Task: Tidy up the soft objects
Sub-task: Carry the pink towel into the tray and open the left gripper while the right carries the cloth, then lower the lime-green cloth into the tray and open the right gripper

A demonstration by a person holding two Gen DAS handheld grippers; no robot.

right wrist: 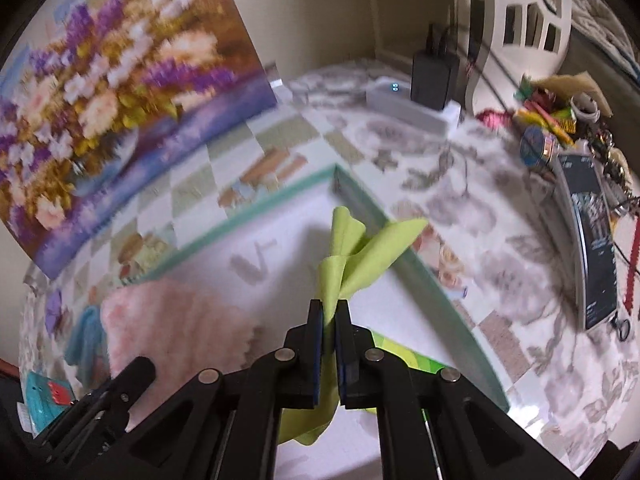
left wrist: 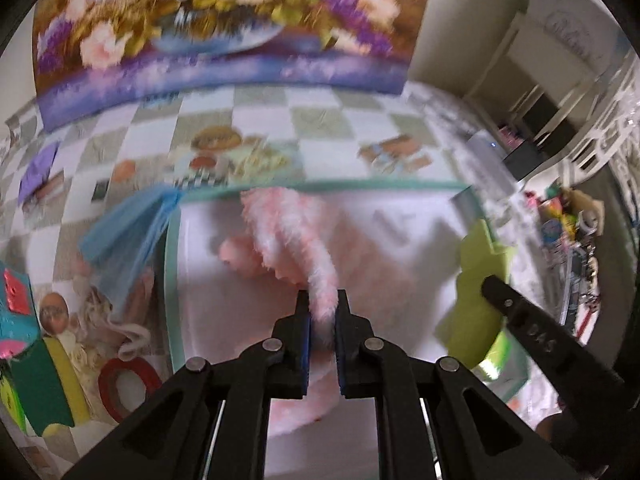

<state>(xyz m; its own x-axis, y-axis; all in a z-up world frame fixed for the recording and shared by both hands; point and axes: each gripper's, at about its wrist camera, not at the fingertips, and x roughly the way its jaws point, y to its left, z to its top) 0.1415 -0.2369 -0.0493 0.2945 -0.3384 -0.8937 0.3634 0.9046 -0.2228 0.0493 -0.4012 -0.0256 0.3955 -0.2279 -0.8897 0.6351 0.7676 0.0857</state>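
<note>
My left gripper (left wrist: 323, 300) is shut on a fluffy pink cloth (left wrist: 280, 232), which hangs down into a white box with a teal rim (left wrist: 172, 264). My right gripper (right wrist: 329, 308) is shut on a lime green cloth (right wrist: 356, 248) and holds it above the same box (right wrist: 256, 210), near its right side. In the left wrist view, that green cloth (left wrist: 476, 280) and the right gripper's finger (left wrist: 532, 320) show at the right. The right wrist view has the pink cloth (right wrist: 176, 320) at lower left. A light blue cloth (left wrist: 128, 236) drapes over the box's left rim.
A flower painting (left wrist: 224, 20) leans at the back of the checkered tablecloth. A green and yellow sponge (left wrist: 52, 384), a red tape roll (left wrist: 124, 388) and a colourful cube (left wrist: 14, 312) lie left of the box. A keyboard (right wrist: 592, 248), a black device (right wrist: 434, 76) and clutter sit right.
</note>
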